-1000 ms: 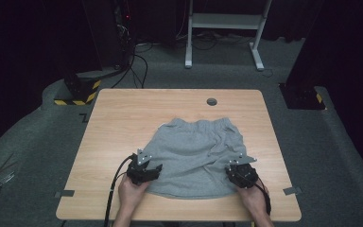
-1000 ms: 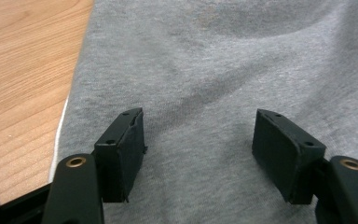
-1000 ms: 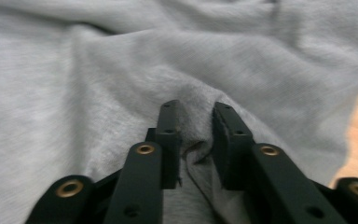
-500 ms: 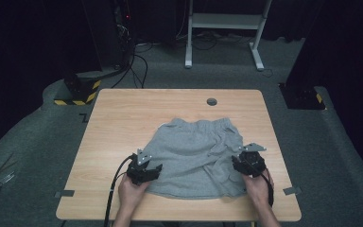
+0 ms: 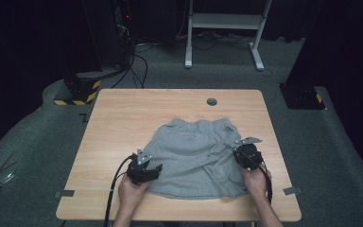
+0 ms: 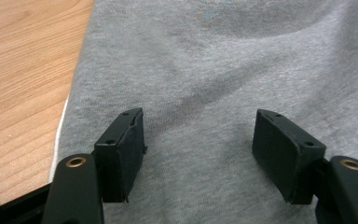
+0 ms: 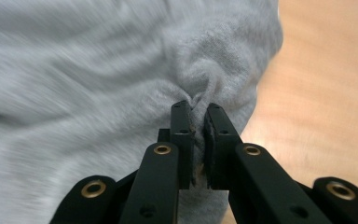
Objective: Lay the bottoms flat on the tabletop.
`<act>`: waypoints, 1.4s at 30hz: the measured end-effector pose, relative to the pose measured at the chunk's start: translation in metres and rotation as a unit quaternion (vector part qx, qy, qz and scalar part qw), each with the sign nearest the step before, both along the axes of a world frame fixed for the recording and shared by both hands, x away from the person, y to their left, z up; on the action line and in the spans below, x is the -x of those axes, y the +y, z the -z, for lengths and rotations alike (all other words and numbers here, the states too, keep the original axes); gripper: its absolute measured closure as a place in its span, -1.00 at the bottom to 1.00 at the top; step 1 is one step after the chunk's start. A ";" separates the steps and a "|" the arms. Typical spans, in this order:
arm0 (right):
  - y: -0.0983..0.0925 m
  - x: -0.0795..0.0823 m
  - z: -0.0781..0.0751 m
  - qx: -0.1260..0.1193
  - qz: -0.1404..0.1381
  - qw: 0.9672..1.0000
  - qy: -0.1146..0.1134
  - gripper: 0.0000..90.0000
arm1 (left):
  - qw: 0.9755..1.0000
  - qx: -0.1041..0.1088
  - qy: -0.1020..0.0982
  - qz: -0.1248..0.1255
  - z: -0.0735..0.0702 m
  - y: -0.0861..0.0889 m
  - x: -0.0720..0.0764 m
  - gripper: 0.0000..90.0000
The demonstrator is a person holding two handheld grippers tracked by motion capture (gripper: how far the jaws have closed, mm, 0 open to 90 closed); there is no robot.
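Note:
Grey shorts [image 5: 196,156] lie flat on the wooden table [image 5: 123,118], waistband toward the far side. My left gripper [image 5: 147,171] rests on the near left part of the shorts [image 6: 214,70], jaws wide open with flat cloth beneath and nothing pinched; in its own view the gripper [image 6: 198,154] shows both pads apart. My right gripper [image 5: 246,155] is at the shorts' right edge. Its jaws have just been closing and in the right gripper view the gripper [image 7: 199,116] pinches a bunched fold of grey cloth [image 7: 200,88].
A round cable hole [image 5: 211,101] sits near the table's far edge. Bare wood [image 7: 326,93] lies right of the shorts. Tape strips [image 5: 64,193] mark the near corners. A white desk frame [image 5: 227,21] and cables stand on the carpet beyond.
My right gripper moved from the near right corner of the shorts farther along the right edge and closed on a fold there. The left gripper stayed put.

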State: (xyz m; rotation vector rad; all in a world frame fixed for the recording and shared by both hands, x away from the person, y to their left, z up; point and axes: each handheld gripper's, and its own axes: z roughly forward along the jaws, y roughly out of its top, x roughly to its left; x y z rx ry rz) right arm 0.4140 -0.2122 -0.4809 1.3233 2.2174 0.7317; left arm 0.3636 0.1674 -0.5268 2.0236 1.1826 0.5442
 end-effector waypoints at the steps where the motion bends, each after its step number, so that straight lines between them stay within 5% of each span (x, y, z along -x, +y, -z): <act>1: 0.003 0.002 -0.005 -0.003 -0.007 1.000 -0.010 0.86 | 1.000 0.000 0.000 0.000 0.000 0.000 0.000 -0.24; 6: 0.043 0.011 -0.034 0.001 -0.079 0.995 -0.056 0.86 | 1.000 0.000 0.000 0.000 0.000 0.000 0.000 -0.24; 10: 0.072 0.014 -0.042 -0.010 -0.119 0.991 -0.069 0.85 | 1.000 0.000 0.000 0.000 0.000 0.000 0.000 -0.24; 11: 0.094 0.015 -0.037 -0.008 -0.144 0.988 -0.061 0.85 | 1.000 0.000 0.000 0.000 0.000 0.000 0.000 -0.24; 13: 0.110 0.016 -0.027 0.007 -0.164 0.985 -0.048 0.83 | 1.000 0.000 0.000 0.000 0.000 0.000 0.000 -0.24; 17: 0.142 0.015 0.012 0.037 -0.204 0.978 0.019 0.66 | 1.000 0.000 0.000 0.000 0.000 0.000 0.000 -0.24; 20: 0.148 0.020 0.018 0.047 -0.214 0.976 0.014 0.54 | 1.000 0.001 0.000 0.000 0.000 0.000 0.000 -0.24; 30: 0.110 0.035 -0.027 0.003 -0.181 0.982 -0.050 0.51 | 1.000 0.002 0.000 -0.001 0.000 0.000 0.000 -0.24; 34: 0.099 0.026 -0.025 -0.010 -0.153 0.987 -0.040 0.51 | 1.000 0.002 0.001 -0.001 0.000 0.000 0.000 -0.24; 42: 0.124 0.013 -0.011 -0.003 -0.159 0.987 -0.023 0.46 | 1.000 0.002 0.001 -0.001 0.000 0.000 0.000 -0.24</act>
